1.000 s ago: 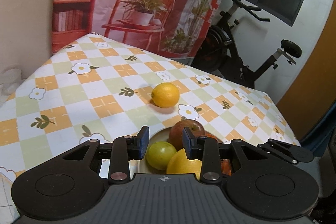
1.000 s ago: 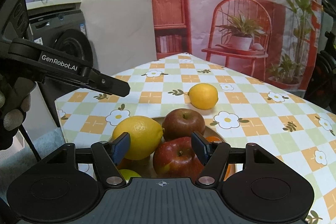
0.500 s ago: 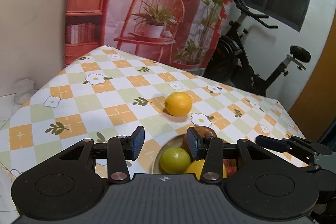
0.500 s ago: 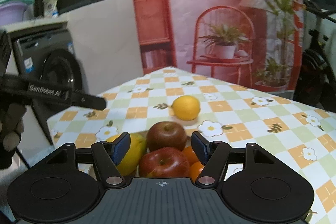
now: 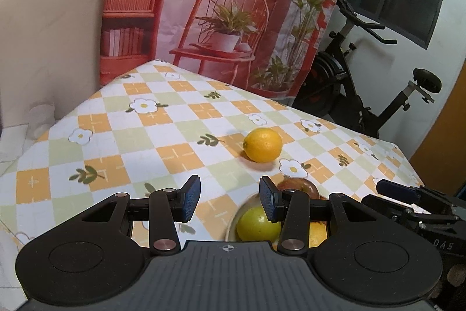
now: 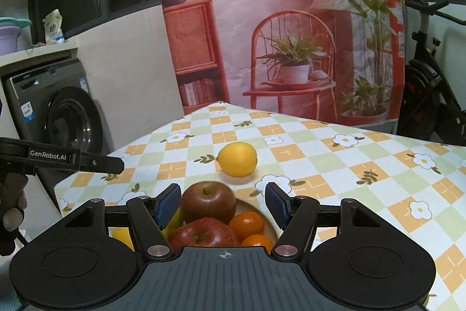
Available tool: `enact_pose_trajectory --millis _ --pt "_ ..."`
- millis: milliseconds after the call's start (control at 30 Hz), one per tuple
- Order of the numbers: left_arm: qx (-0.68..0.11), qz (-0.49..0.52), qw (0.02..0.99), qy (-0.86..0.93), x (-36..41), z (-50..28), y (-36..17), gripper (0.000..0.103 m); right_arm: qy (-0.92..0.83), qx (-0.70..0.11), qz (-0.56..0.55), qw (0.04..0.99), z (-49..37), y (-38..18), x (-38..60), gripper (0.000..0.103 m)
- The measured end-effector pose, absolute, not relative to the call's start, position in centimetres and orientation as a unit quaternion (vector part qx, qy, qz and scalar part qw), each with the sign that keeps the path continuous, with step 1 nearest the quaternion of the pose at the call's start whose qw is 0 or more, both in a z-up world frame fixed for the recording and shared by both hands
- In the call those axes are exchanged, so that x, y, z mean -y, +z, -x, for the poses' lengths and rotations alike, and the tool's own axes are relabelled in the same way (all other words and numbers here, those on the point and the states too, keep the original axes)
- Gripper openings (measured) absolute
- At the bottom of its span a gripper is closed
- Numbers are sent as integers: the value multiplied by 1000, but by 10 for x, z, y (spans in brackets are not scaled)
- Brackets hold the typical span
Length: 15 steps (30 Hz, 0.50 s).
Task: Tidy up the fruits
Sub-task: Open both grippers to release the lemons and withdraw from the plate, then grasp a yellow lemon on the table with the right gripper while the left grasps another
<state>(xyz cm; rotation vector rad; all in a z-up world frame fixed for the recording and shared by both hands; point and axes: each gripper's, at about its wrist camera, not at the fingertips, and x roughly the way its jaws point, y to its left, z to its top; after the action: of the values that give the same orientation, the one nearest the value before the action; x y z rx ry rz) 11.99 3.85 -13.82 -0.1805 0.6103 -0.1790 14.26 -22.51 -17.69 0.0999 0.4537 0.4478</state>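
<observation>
Bench point(image 5: 122, 136) has open room left and toward the far corner; its right edge is close. Bowl point(image 6: 247, 204) sits at the near edge, piled with apples point(image 6: 208, 201) and oranges; nudge it and fruit rolls off. Lone lemon point(image 5: 262, 145) lies mid-bench, just beyond the bowl. Left claw point(image 5: 230, 201) and right claw point(image 6: 222, 204) are both released, holding nothing.

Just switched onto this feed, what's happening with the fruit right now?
A person holds a gripper in each hand above a table with a checked cloth. Both the left gripper and the right gripper are open and hold nothing. A plate near the table's edge carries apples, small oranges and a green fruit. One lemon lies alone on the cloth beyond the plate, not yet gathered.
</observation>
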Motion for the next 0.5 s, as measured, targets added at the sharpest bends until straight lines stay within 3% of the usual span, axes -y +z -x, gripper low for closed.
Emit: enact_pose_trajectory --millis 500 --pt "-267 94 956 -78 -38 -168 -103 47 216 -190 -28 957 -210 -157 228 61"
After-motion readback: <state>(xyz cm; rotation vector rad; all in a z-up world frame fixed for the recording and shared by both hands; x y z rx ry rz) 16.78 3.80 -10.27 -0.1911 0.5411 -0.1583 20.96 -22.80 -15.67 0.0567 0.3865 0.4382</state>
